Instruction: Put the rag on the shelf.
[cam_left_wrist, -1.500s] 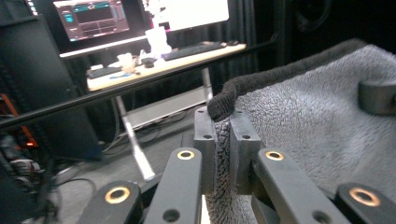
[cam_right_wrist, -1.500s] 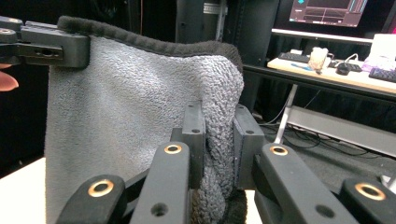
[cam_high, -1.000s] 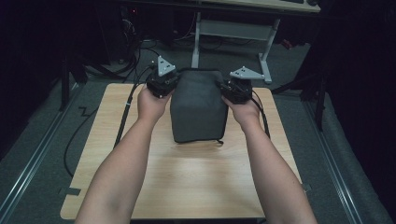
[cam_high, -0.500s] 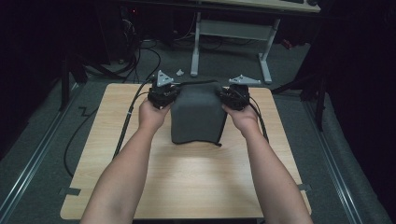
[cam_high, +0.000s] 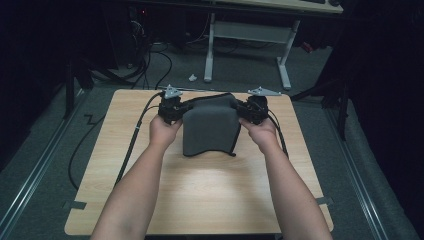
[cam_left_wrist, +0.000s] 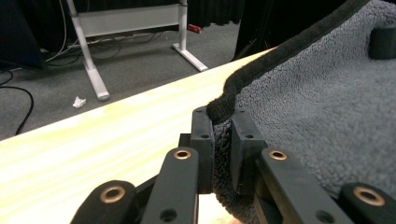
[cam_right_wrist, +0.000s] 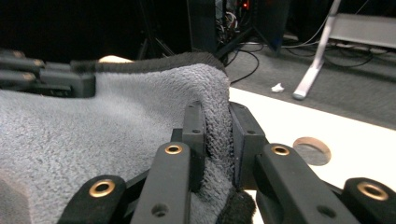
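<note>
A dark grey fleece cloth (cam_high: 209, 127) with a black hem lies on the far half of the wooden table (cam_high: 210, 195), its far edge held up at both corners. My left gripper (cam_high: 182, 107) is shut on the far left corner. In the left gripper view the pads (cam_left_wrist: 201, 140) pinch the cloth (cam_left_wrist: 327, 107) just under the hem; the jaws have just been opening slightly, with cloth still between them. My right gripper (cam_high: 241, 107) is shut on the far right corner. The right gripper view shows fleece (cam_right_wrist: 116, 126) bunched between its jaws (cam_right_wrist: 215, 109).
A white desk frame (cam_high: 245, 40) stands on the floor beyond the table, with cables and a crumpled scrap of paper (cam_high: 192, 77) near it. The left gripper's cable (cam_high: 135, 140) trails over the table's left side. A round hole (cam_right_wrist: 311, 150) sits in the tabletop by the right gripper.
Both hands have come down toward the table with the cloth. Its far edge hangs lower and more of it rests on the wood.
</note>
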